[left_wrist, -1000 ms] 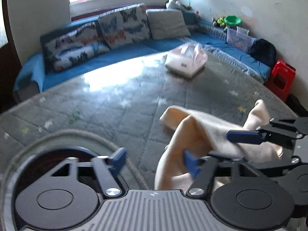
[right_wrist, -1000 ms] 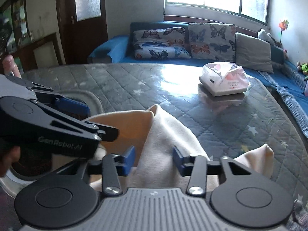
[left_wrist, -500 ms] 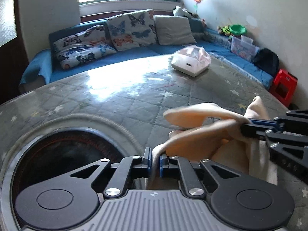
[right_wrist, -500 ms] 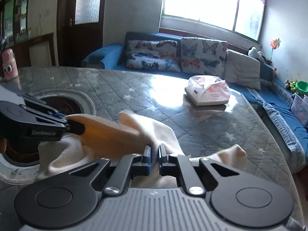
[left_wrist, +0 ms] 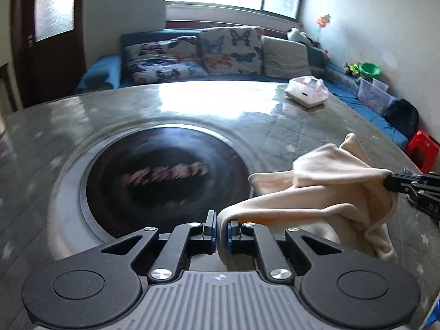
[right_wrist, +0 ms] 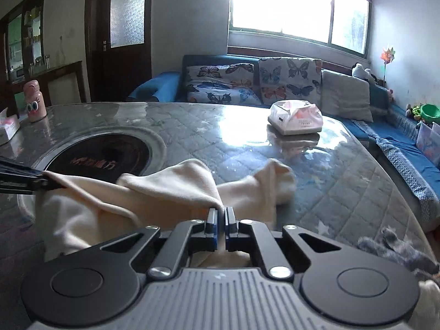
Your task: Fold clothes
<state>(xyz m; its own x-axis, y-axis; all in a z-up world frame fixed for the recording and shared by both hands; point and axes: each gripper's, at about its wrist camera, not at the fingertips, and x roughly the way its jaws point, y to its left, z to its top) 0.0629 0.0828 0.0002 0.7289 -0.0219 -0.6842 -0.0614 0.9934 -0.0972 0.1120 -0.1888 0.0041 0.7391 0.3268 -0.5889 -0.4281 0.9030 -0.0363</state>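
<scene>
Here, left to right:
Pink bottle (right_wrist: 33, 100): upright at the far left edge of the tabletop (right_wrist: 343, 192), with cartoon eyes on it, as the right wrist view shows.
Dark round inset (left_wrist: 165, 181): set into the tabletop, ringed by a pale rim; the marking inside is blurred in the left wrist view.
Left tool (left_wrist: 221, 231): fingers drawn close together, pinching an edge of the cream garment (left_wrist: 330, 192) between the blue pads; in the right wrist view its black tip comes in from the left edge, gripping the cloth.
Cream garment: stretched between the two tools, lifted at both gripped points, sagging in folds between them; one loose end lies on the tabletop near the right tool.
Right tool (right_wrist: 221, 224): fingers nearly closed, clamping a fold of the garment (right_wrist: 170, 189).
Tissue pack (right_wrist: 295, 119): white and pink, resting on the far side of the tabletop, well apart from the garment.
Sofa (right_wrist: 398, 143): blue, behind and right of the tabletop, with butterfly cushions.
Grey furry thing (right_wrist: 396, 250): at the tabletop's lower right edge; what it is cannot be told.
</scene>
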